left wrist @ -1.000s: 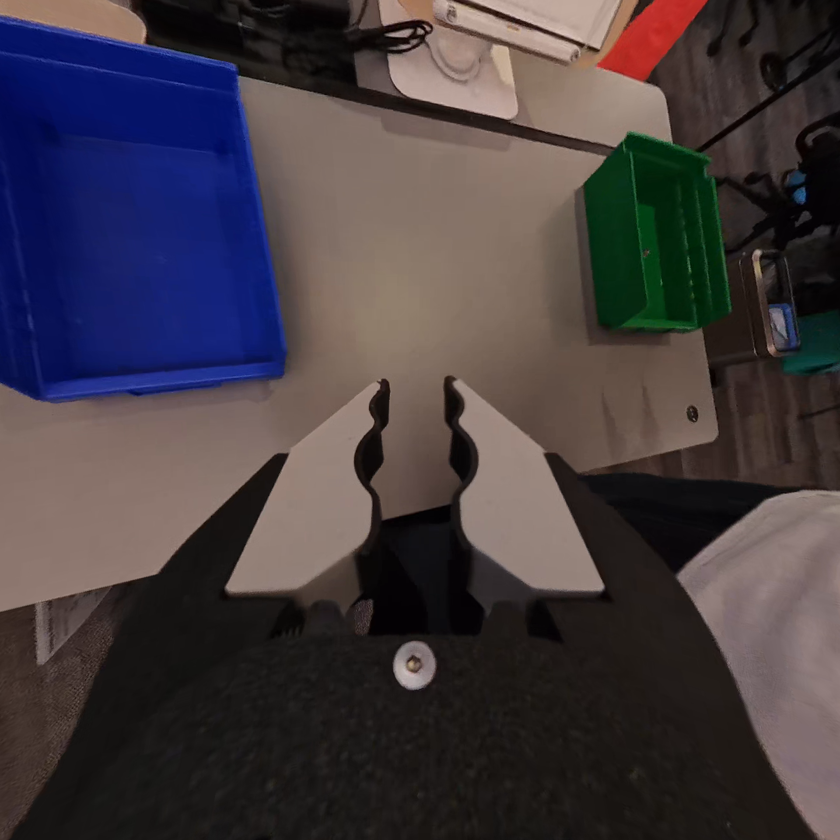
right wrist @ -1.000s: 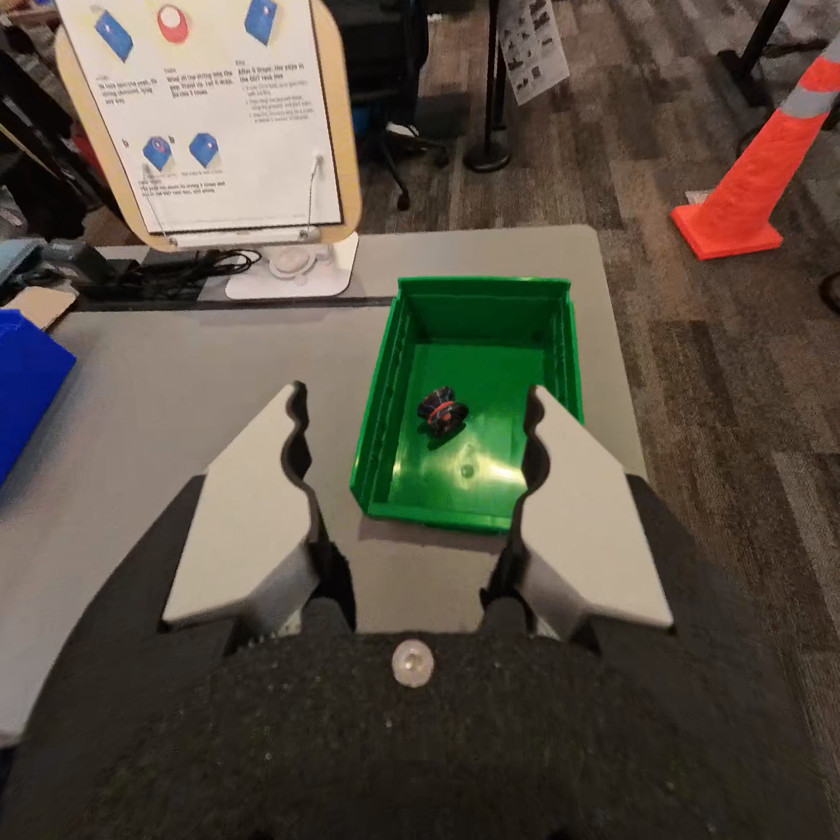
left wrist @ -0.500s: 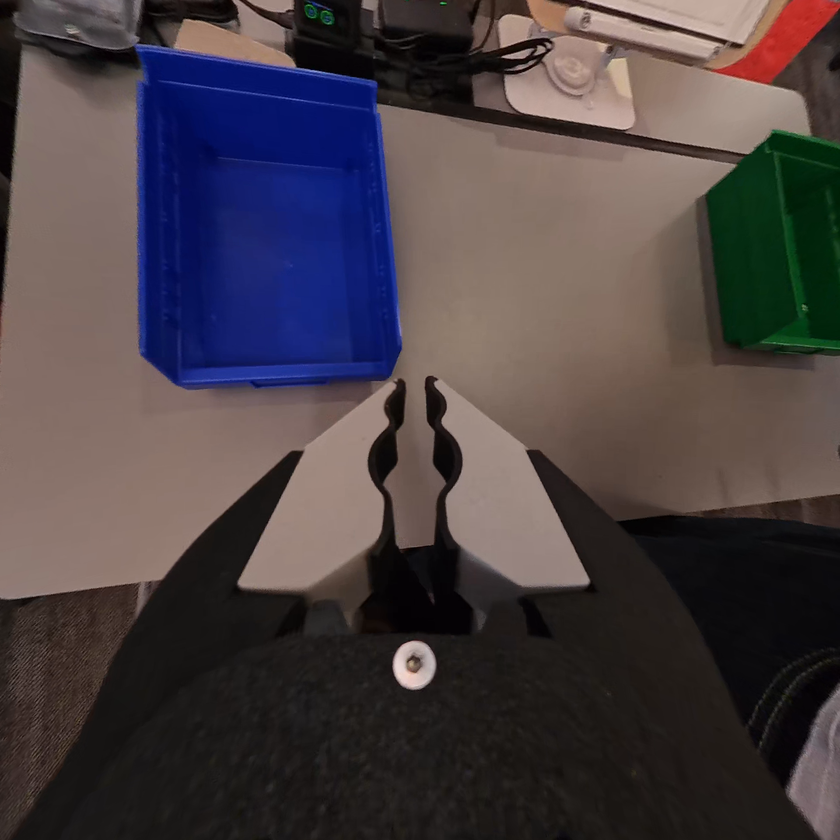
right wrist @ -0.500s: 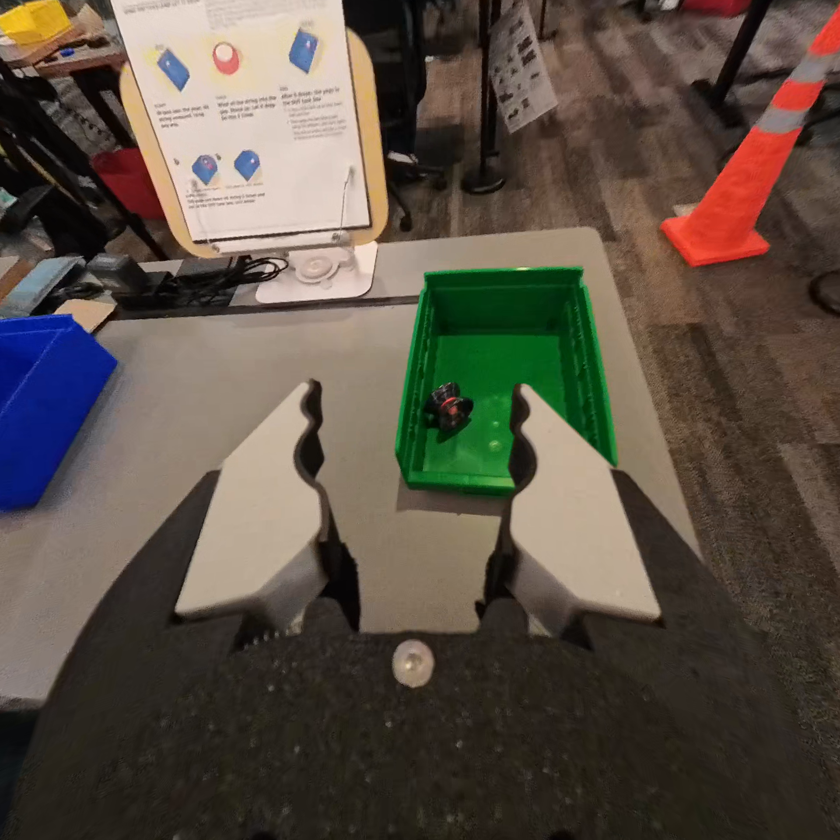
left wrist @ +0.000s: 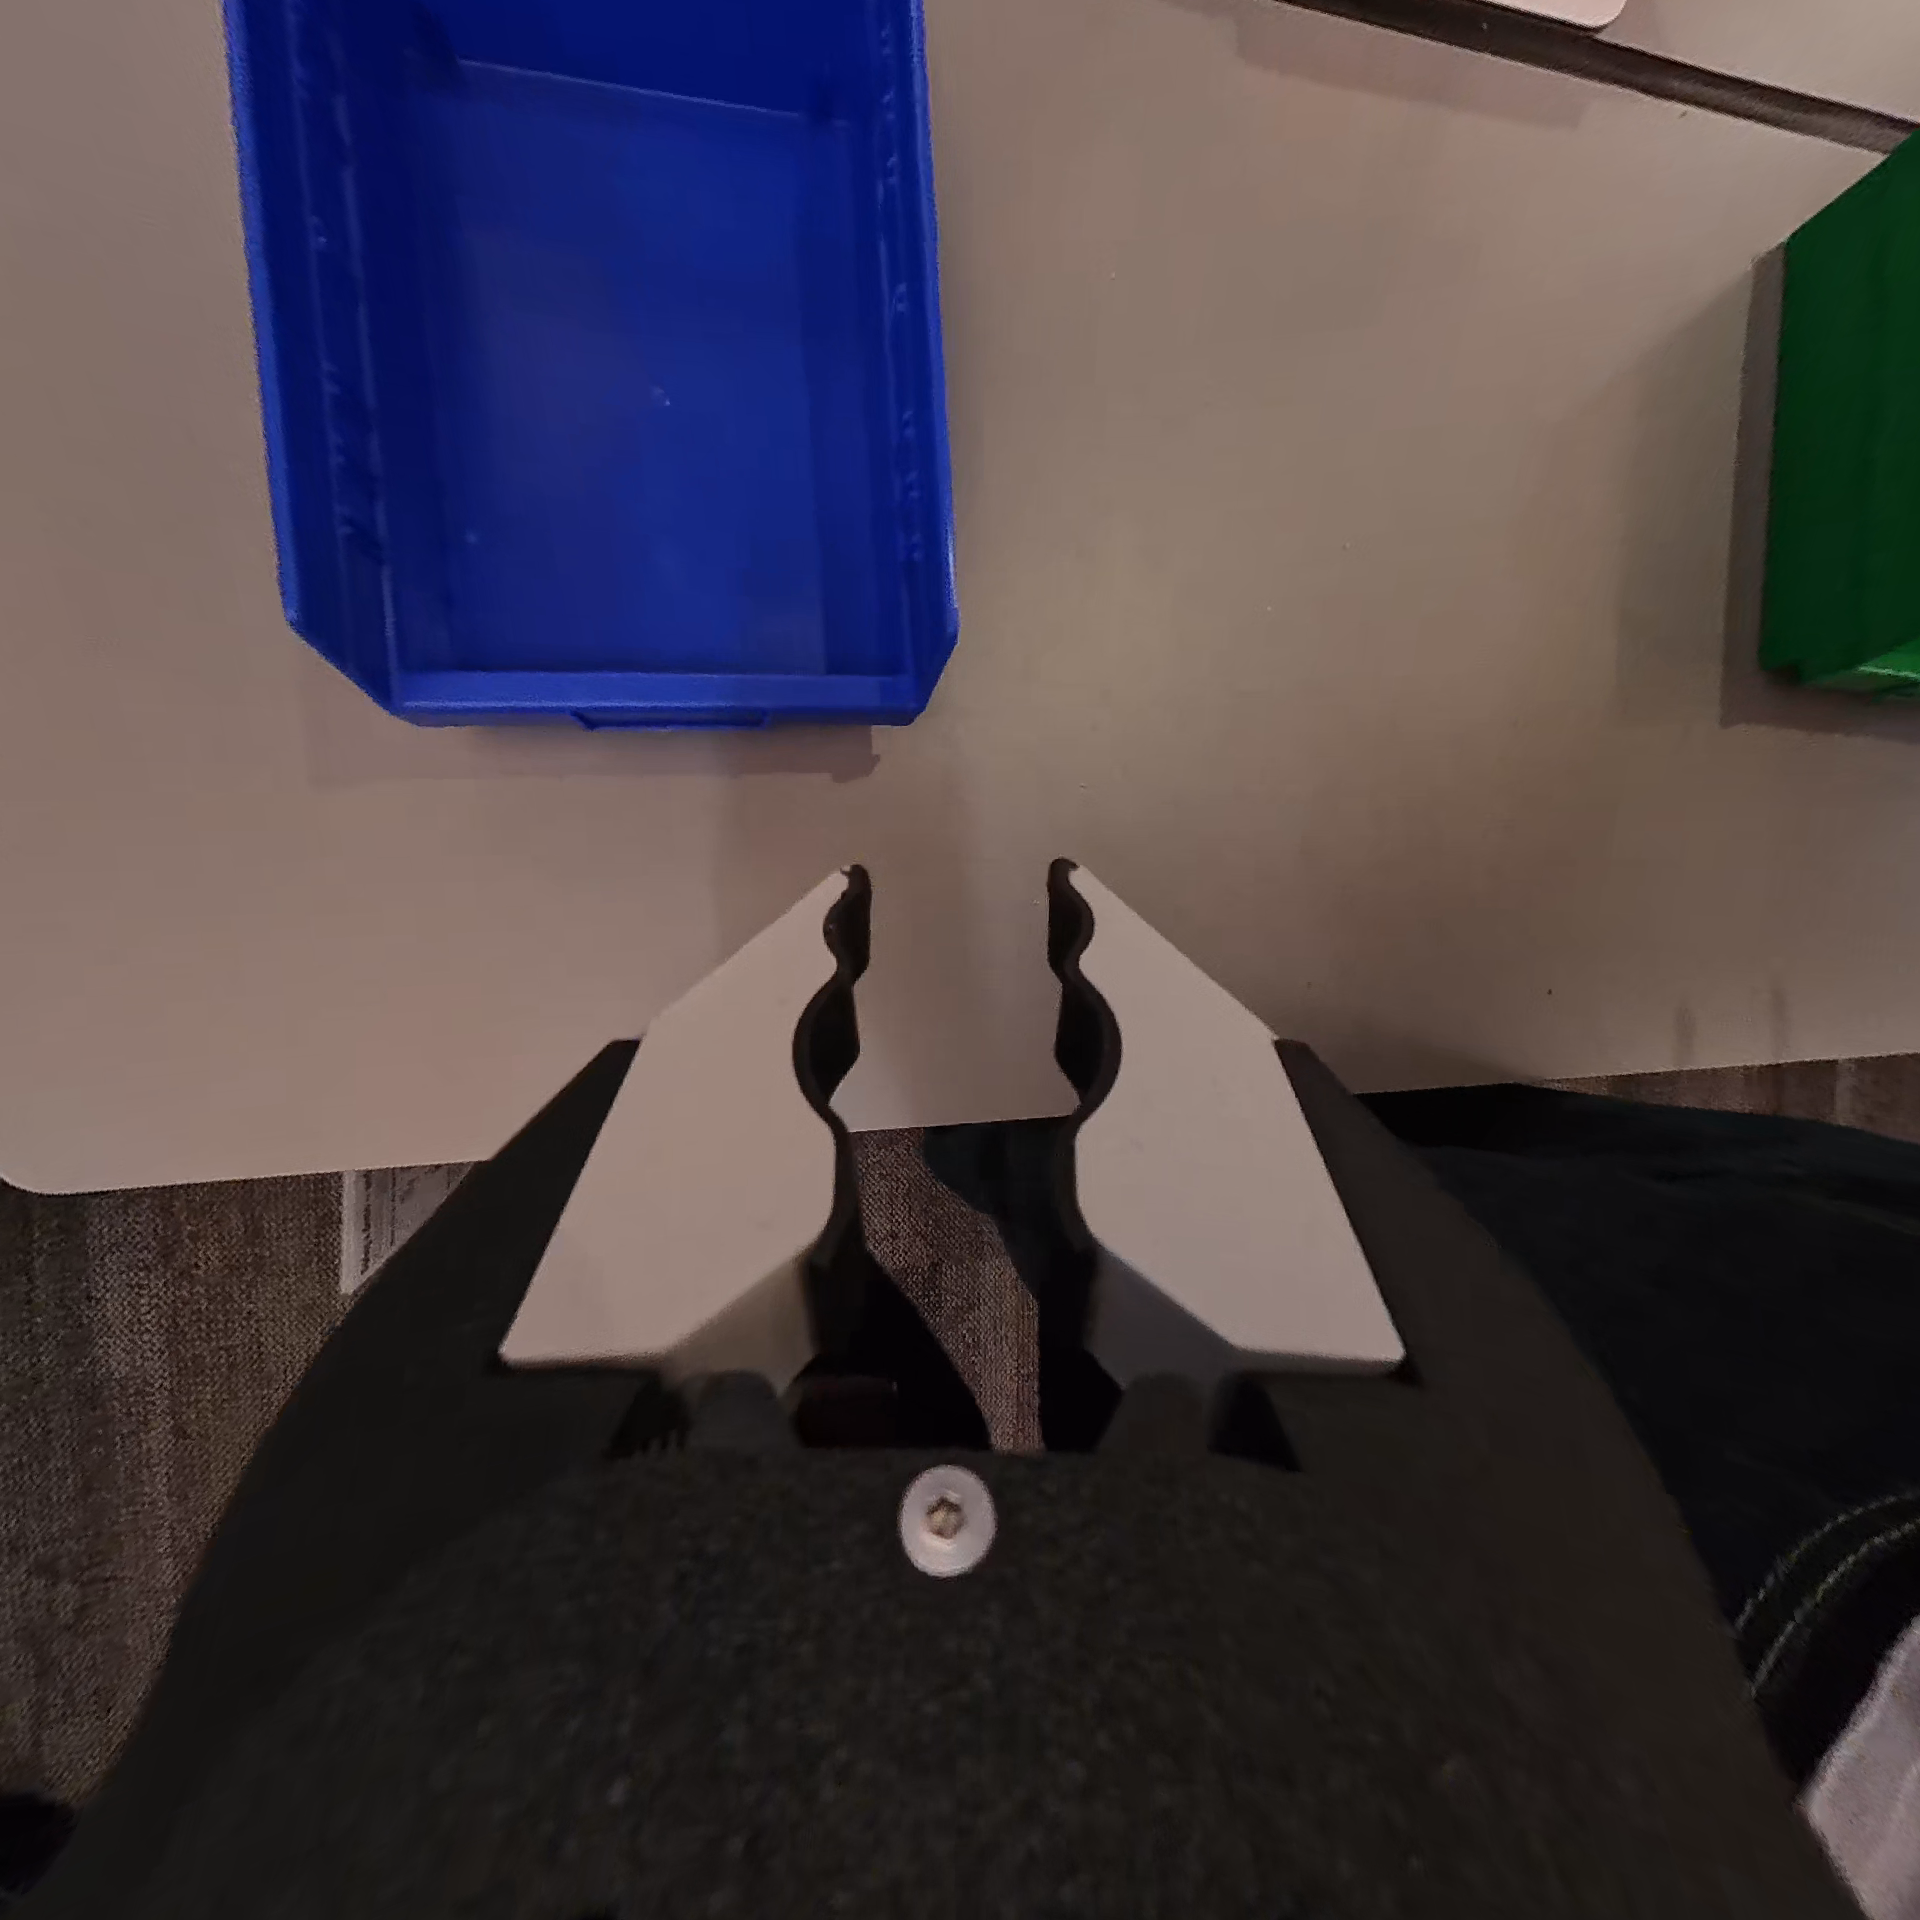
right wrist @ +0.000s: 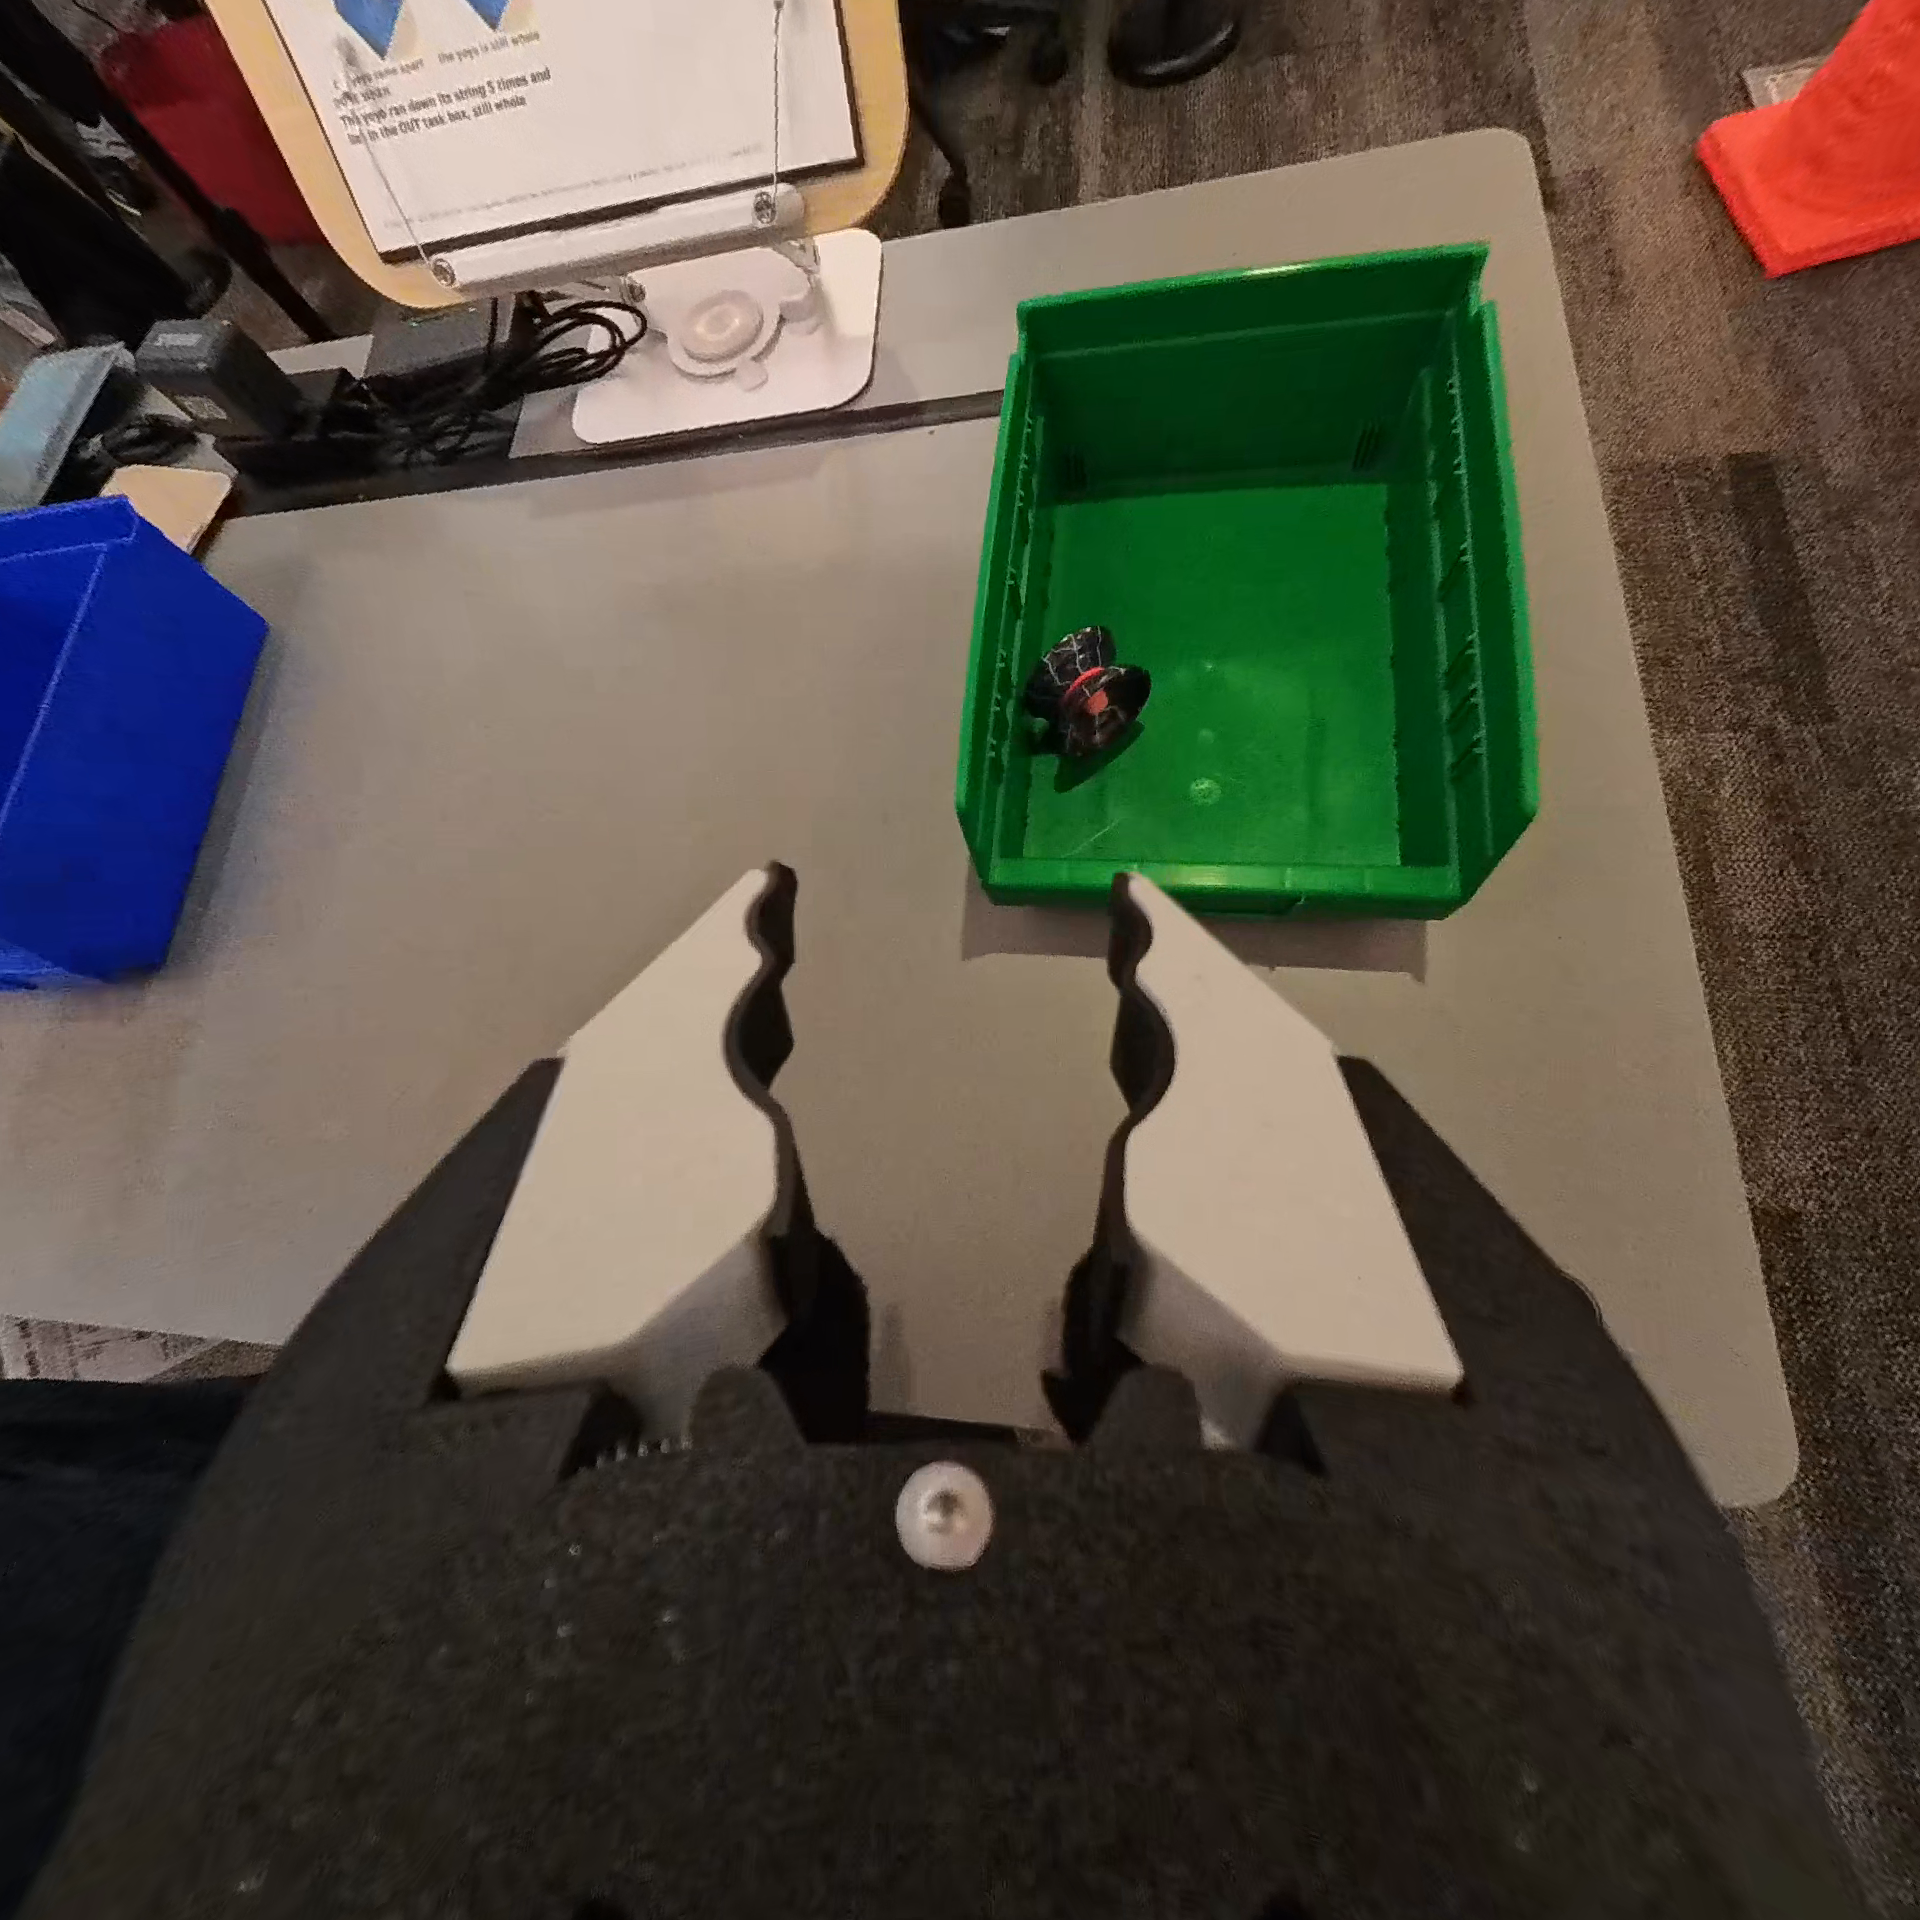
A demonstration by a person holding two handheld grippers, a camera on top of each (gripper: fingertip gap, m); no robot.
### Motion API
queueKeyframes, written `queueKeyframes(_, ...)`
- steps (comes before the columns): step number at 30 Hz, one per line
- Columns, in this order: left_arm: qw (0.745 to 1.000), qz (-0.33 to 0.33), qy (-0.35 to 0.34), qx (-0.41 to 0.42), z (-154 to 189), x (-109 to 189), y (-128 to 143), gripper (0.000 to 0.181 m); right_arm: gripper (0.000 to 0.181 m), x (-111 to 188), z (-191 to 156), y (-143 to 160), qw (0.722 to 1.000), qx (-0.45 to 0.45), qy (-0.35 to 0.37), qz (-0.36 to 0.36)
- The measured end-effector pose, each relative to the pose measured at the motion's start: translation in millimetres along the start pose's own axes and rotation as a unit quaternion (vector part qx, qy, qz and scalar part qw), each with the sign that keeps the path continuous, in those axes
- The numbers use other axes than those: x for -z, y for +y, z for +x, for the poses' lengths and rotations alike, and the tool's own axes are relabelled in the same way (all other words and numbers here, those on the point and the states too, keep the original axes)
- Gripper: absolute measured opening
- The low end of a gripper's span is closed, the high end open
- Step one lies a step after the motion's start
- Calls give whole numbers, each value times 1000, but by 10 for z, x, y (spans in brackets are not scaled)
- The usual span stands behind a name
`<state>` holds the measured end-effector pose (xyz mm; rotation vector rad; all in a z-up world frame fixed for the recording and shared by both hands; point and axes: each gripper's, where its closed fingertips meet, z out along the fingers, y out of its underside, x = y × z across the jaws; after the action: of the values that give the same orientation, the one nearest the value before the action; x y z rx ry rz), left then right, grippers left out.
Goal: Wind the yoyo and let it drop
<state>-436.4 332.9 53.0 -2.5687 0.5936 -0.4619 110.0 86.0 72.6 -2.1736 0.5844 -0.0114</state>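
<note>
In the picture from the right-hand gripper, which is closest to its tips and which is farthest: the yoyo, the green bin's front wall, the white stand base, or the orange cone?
Measured from the right gripper:
1. Green bin: its front wall is just ahead, beside the right fingertip.
2. Yoyo: inside that bin, by its left wall.
3. White stand base: at the table's far edge, left of the bin.
4. Orange cone: on the floor, far right.

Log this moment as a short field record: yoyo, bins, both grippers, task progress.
yoyo: black with red centre, lying in the green bin, near its left wall
green bin: on the grey table, right side
blue bin: on the table's left side, nothing visible inside
left gripper: open, holding nothing, above the table's near edge
right gripper: open, holding nothing, short of the green bin
progress: yoyo not yet picked up
</note>
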Motion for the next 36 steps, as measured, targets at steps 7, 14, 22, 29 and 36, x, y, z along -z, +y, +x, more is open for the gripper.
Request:
queueKeyframes(7, 1000, 10, 24, -5, 78, 62, -31, 4, 59, 27, 9, -21, 1000, 15, -1, -5)
queueKeyframes(14, 982, 122, -57, -133, 214, 454, -591, 0, 71, 141, -140, -420, 993, 23, -35, 107)
queueKeyframes(22, 942, 173, 57, -281, 1612, 500, -1113, 0, 65, 148, 57, -849, 989, 59, -24, 136)
queueKeyframes(29, 939, 17, 221, -263, 3216, -710, -766, 5, 66, -248, 723, -573, 999, 17, 28, 11)
queueKeyframes(36, 935, -162, 186, -254, 4352, -2492, -450, 33, 56, -1114, 1503, -344, 990, -11, 38, -135)
